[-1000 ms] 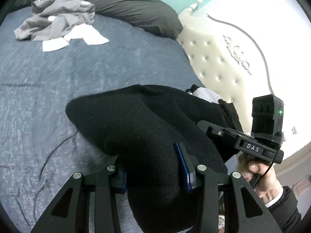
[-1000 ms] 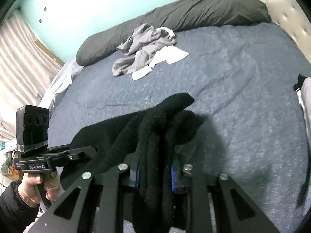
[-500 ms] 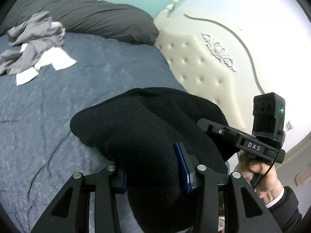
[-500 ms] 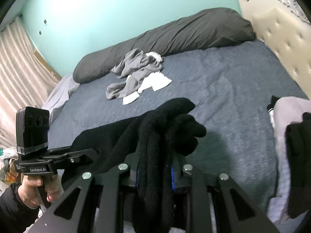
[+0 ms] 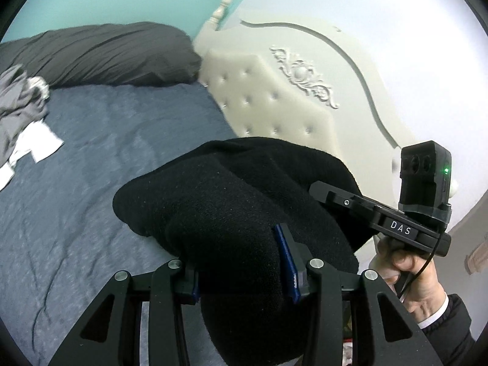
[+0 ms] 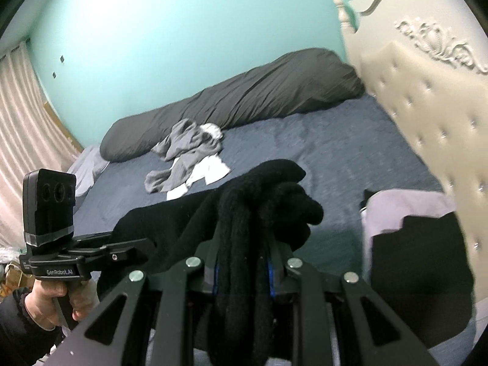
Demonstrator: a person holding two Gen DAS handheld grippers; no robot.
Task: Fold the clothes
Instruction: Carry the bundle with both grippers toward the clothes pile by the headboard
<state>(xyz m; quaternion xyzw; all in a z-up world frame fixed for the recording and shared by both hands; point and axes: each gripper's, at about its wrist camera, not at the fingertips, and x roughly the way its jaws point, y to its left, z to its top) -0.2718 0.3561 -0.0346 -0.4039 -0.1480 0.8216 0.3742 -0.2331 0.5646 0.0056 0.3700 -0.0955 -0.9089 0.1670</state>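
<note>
Left wrist view: the left gripper [image 5: 244,274] clamps a thick, fuzzy black garment [image 5: 225,201], bunched and raised above the blue-grey textured bed [image 5: 100,152]; the cream tufted headboard [image 5: 274,103] stands far right.

Right wrist view: the right gripper [image 6: 242,270] pinches narrow folds of the same black garment [image 6: 259,195]. Crumpled grey clothes [image 6: 186,149] lie far off by a long dark pillow [image 6: 244,97].
</note>
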